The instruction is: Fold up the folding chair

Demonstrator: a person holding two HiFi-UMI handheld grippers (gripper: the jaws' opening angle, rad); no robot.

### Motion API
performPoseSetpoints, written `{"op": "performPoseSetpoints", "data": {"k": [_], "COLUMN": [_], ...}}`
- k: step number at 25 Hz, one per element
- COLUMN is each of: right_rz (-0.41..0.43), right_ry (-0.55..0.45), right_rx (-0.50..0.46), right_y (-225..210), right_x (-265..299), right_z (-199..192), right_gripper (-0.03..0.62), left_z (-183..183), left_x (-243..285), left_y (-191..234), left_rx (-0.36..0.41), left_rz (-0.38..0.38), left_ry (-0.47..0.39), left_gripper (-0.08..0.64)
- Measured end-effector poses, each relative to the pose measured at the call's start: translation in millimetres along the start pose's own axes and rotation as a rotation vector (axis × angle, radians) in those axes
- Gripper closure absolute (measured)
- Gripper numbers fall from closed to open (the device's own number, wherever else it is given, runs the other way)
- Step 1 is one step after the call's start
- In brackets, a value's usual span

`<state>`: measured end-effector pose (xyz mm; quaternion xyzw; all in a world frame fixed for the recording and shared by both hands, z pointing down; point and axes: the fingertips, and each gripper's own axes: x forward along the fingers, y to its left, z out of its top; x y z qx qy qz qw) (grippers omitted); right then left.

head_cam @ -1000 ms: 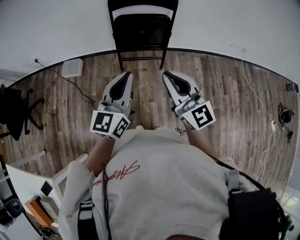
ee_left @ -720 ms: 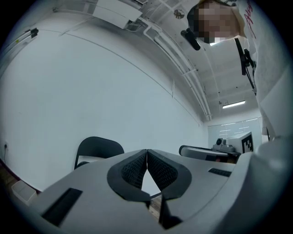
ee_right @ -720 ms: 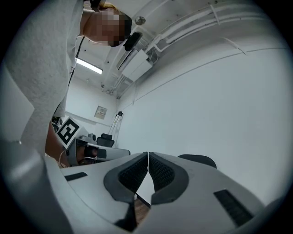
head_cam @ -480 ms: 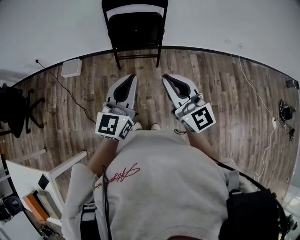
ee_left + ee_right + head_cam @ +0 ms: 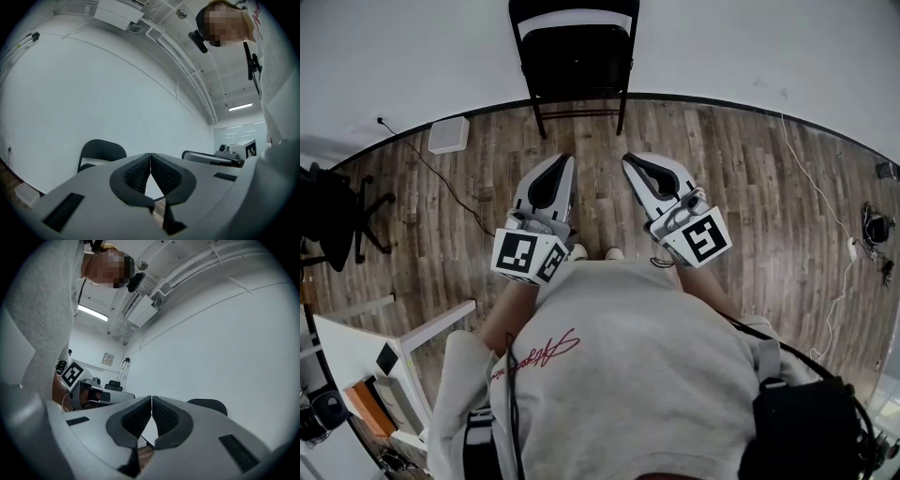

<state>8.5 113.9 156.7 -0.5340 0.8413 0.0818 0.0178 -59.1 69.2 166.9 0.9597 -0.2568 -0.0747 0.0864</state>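
The folding chair [image 5: 574,56] is standing open, right against the plain white wall [image 5: 750,37]. It is all black, with thin tube legs, a flat seat and a back with a rounded top. Its back is rising straight up along the wall, so its long side is pointing up, and its seat is facing the person.

The brown floor [image 5: 741,187] under the chair is showing long wooden planks with a streaky grain. A small flat white box [image 5: 449,134] is lying on the floor to the left of the chair, by the wall. A thin white cable [image 5: 811,178] is trailing over the planks to the right of the chair.

The left tongs [image 5: 565,161] and the right tongs [image 5: 630,161] are hovering side by side in front of the chair, well apart from it, both pointing at it. They are smooth grey shells with black bumpy pads. Both pairs are clenching tight, tip against tip, with nothing between them.
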Motion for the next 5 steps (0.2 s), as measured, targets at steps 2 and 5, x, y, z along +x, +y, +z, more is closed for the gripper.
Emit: {"op": "performPoseSetpoints", "data": {"k": [2,5], "right_rz": [0.007,0.017], "right_ry": [0.005,0.008], "right_rx": [0.001,-0.001], "right_y": [1.3,2.3], "right_x": [-0.9,-1.8], "right_z": [-1.4,-1.7], "right_gripper": [0.573,0.574], "left_z": [-0.7,-1.9], "left_x": [-0.2,0.8], "left_y": [-0.3,-0.8], "left_rx": [-0.004,-0.006], "left_rz": [0.000,-0.008], "left_ry": [0.013,0.023], "left_gripper": [0.543,0.543]}}
